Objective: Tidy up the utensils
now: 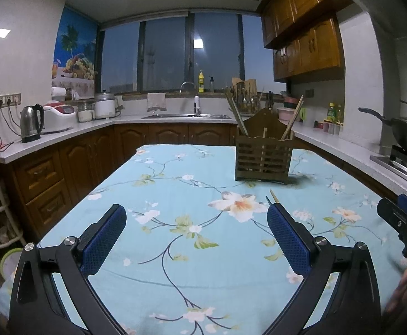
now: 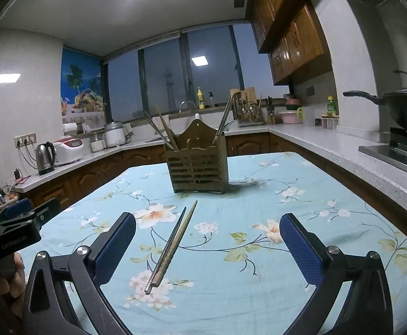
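Chopsticks: two thin sticks (image 2: 172, 244) lie side by side on the surface (image 2: 301, 251), touching at the near end and spreading a little at the far end. One looks dark and shiny, like metal. The other looks like wood.
Holder: a brown wooden box with slats (image 2: 197, 171) stands upright farther back, with more sticks already leaning inside it.
Right tongs: (image 2: 207, 240) wide open, holding nothing, with the two sticks lying between the blue pads.
Left tongs: (image 1: 196, 236) wide open too, holding nothing, off to the side.
How they feel: light, stiff and skinny, I think. The shiny one may slip or roll.
Where to grab: around the middle, squeezing both together, so they do not tip.
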A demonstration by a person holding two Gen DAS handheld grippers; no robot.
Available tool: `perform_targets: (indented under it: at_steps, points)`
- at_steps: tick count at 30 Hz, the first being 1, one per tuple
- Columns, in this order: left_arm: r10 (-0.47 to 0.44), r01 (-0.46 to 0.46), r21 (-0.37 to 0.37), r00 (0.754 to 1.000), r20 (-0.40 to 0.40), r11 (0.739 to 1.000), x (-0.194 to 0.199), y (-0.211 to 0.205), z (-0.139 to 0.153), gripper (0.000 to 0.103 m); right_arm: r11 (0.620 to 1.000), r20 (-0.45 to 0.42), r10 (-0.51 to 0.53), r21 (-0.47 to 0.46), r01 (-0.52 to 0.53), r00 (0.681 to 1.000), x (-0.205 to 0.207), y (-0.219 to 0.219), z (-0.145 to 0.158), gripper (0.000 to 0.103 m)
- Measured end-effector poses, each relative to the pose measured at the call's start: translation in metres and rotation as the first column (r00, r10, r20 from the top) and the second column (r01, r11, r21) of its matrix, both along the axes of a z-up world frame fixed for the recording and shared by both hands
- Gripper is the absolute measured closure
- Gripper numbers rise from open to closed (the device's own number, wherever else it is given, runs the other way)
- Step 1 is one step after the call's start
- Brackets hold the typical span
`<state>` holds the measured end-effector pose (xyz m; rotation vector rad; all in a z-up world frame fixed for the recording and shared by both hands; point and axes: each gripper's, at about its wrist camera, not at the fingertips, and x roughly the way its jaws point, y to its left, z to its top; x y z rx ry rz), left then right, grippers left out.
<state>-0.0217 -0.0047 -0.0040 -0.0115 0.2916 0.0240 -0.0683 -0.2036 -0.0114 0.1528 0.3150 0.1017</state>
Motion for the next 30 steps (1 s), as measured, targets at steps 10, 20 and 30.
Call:
perform_targets:
  at_steps: [10,20,30]
  points:
    - [-0.005,0.005,0.014,1.000,0.002,1.000,-0.002,-0.003,0.002,0.000,1.000,0.016,-0.003,0.004,0.003,1.000,-0.006,0.002,0.005,0.000]
    - [-0.008,0.008,0.026,1.000,0.012,1.000,-0.005,-0.003,0.002,0.000,1.000,0.035,0.000,0.008,0.000,0.999,-0.009,0.001,0.008,0.000]
    - [-0.018,0.018,0.022,1.000,0.015,1.000,-0.008,-0.002,0.003,0.000,1.000,0.037,-0.002,0.009,0.001,0.999,-0.008,0.003,0.009,0.000]
